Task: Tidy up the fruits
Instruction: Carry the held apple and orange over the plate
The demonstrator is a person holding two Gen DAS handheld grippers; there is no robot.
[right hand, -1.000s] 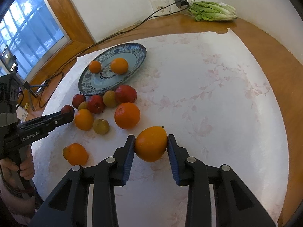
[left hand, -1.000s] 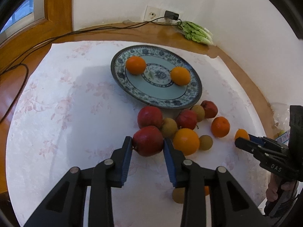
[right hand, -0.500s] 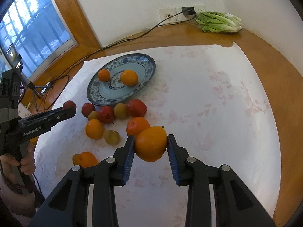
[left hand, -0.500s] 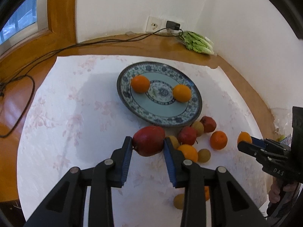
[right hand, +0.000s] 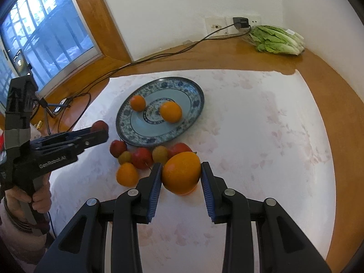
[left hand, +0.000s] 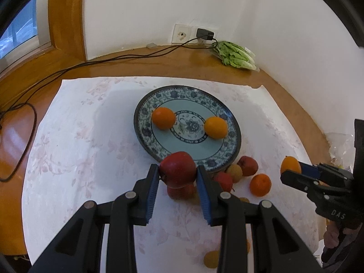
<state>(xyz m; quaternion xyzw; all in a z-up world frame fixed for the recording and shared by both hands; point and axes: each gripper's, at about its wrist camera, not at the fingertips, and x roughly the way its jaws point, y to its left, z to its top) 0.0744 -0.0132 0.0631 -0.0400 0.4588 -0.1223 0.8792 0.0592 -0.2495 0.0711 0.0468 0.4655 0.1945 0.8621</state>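
The left hand-held gripper (left hand: 178, 173) grasps a red apple (left hand: 178, 168), held above the near rim of the plate (left hand: 145, 141). The right hand-held gripper (right hand: 181, 174) grasps an orange (right hand: 181, 172) over the loose fruit. Recommended: lower each onto bare plate floor, clear of the two oranges (left hand: 163, 118) there, then release gently to prevent rolling.

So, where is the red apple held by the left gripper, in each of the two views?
Left wrist: the red apple is low centre, between the left gripper's fingers, before the plate rim.
Right wrist: red apple at left, at that gripper's tip, mostly hidden.
Shared landmark: the plate with two oranges.
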